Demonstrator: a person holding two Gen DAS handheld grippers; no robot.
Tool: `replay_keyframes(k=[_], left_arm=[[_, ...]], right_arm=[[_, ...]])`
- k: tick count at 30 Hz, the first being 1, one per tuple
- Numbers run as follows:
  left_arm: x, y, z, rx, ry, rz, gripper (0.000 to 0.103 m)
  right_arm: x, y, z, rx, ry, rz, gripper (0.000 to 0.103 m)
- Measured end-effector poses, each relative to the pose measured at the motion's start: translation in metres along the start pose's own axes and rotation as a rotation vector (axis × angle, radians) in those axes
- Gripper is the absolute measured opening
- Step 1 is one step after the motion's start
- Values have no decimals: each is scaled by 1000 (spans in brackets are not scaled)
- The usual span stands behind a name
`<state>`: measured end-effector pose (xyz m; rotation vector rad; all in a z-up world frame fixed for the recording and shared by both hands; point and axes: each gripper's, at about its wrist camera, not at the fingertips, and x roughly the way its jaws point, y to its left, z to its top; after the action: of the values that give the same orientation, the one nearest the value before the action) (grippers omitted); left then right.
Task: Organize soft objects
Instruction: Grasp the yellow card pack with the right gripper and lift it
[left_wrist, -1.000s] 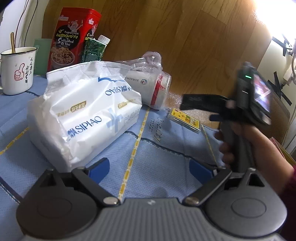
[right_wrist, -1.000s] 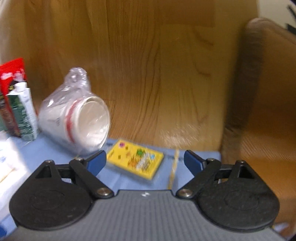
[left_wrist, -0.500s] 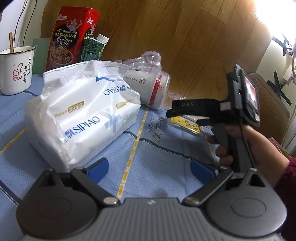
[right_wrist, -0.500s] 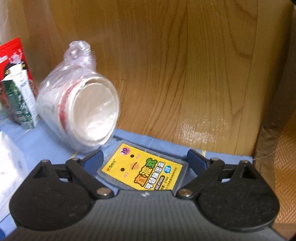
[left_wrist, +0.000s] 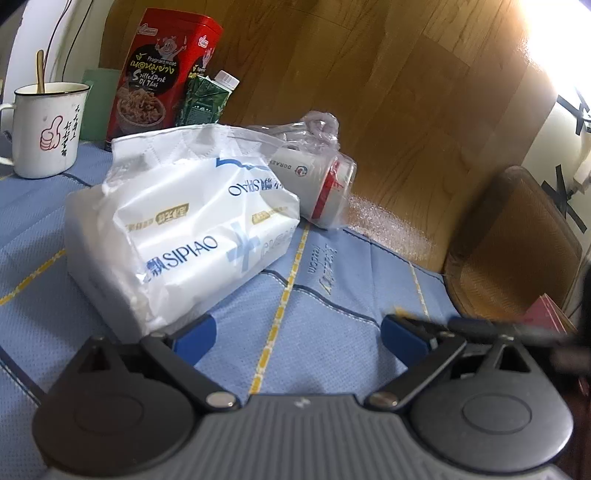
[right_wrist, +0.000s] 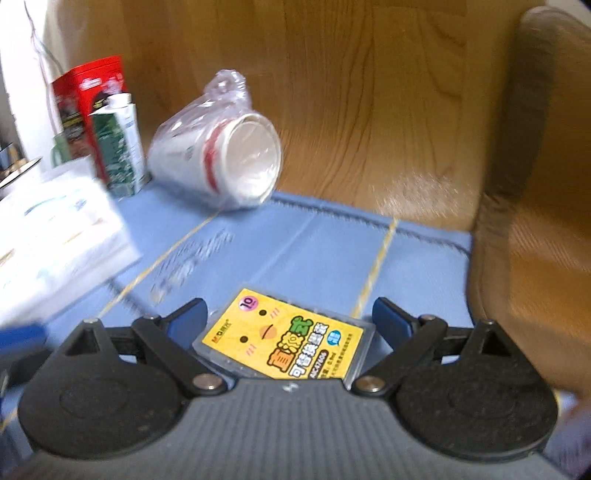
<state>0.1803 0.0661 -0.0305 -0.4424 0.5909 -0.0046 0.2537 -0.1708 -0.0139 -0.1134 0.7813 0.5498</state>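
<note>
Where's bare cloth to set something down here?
Free: the blue cloth between the tissue pack, the bagged paper cups and the chair, reaching the left gripper. The yellow card pack lies between the right gripper's fingers. Crowded: far-left corner, with mug, red tin, green carton.

We see the tissue pack (left_wrist: 184, 225) lying on the bench (left_wrist: 325, 321). The bagged cups (left_wrist: 317, 184) lie on their side just behind it, to the right. The tin (left_wrist: 162, 74) and carton (left_wrist: 207, 99) stand behind the pack. The mug (left_wrist: 46, 129) stands far left. The flat card pack (right_wrist: 288, 339) lies between our right claw's (right_wrist: 291, 321) fingers.
</note>
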Motion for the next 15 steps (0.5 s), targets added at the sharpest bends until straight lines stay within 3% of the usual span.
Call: replay_keyframes(k=[7, 15], left_arm=[[0, -4, -1, 29, 6, 3, 101], [0, -12, -5, 85, 9, -26, 101]], right_arm=[[-64, 7, -57, -3, -28, 33, 97], [-126, 18, -113, 102, -81, 19, 98]])
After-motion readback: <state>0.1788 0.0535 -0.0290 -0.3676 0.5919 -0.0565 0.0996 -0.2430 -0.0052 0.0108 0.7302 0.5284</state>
